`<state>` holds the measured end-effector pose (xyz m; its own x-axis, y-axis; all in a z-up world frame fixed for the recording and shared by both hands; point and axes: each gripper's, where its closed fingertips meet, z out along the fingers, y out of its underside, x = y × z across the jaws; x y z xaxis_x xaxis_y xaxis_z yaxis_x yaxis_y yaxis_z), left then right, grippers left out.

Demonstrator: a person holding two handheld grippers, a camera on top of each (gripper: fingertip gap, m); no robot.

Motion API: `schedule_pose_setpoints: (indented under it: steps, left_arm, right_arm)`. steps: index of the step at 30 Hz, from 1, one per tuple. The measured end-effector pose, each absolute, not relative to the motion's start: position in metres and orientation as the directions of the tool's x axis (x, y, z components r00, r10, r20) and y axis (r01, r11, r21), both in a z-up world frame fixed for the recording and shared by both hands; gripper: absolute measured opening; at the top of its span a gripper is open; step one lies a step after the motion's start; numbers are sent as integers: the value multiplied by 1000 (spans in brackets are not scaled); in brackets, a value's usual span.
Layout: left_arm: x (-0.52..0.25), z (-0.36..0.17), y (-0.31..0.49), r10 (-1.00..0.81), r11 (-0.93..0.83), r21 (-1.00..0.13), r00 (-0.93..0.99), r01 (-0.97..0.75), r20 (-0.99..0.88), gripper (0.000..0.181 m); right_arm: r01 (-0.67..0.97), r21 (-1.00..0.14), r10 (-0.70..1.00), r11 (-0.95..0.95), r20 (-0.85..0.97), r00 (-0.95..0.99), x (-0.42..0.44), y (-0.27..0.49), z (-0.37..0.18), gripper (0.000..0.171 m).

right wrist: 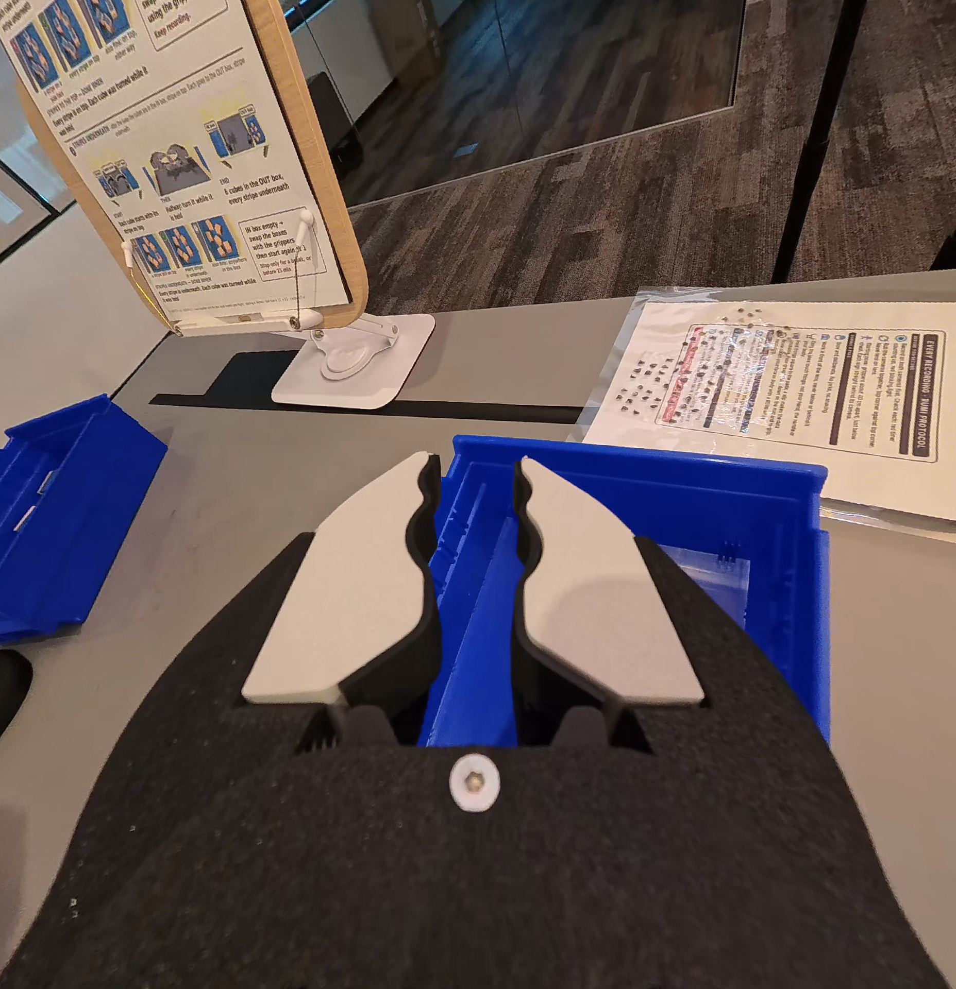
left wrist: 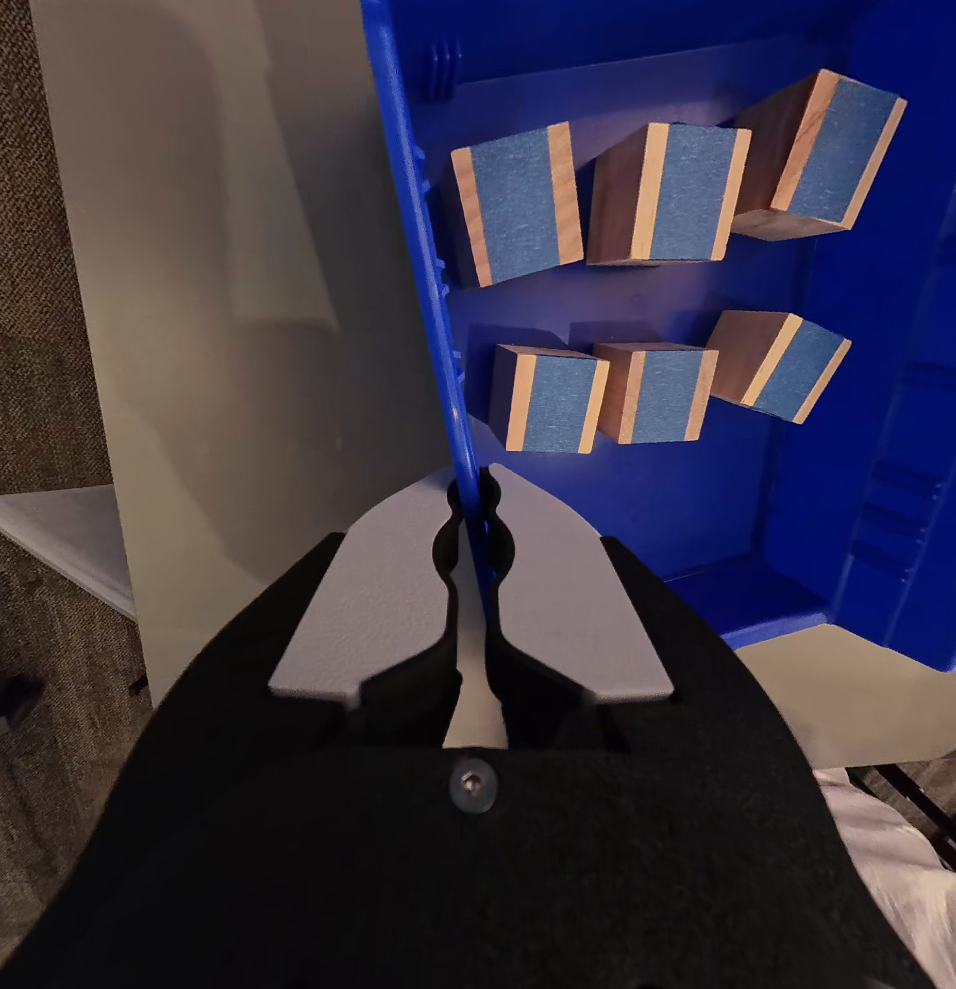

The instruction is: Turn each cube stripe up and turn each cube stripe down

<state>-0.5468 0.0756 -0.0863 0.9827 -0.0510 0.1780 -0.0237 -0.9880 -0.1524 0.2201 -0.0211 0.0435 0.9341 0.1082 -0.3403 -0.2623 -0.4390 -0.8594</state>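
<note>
Left gripper (left wrist: 469, 527) on bin wall (left wrist: 438, 299)

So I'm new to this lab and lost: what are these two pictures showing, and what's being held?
Each picture comes from a camera on a hand-held gripper, looking along its two fingers. In the left wrist view, the left gripper pinches the side wall of a blue bin holding six wooden cubes, blue stripes facing the camera. In the right wrist view, the right gripper is open, straddling the wall of an empty blue bin on a grey table, holding nothing.
</note>
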Motion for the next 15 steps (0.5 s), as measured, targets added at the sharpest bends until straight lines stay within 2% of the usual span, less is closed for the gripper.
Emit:
schedule_pose_setpoints:
  steps: [8,15]
  left_arm:
    - [-534,-87,92,-197,-964,-207,973,-169,123,5]
    - [-499,-87,112,-409,-885,-287,907,-368,98,8]
  right_arm:
    - [-278,-848,111,-451,-363,925,221,-23,40,26]
    - [-276,-842,122,-464,-370,921,220,-23,37,26]
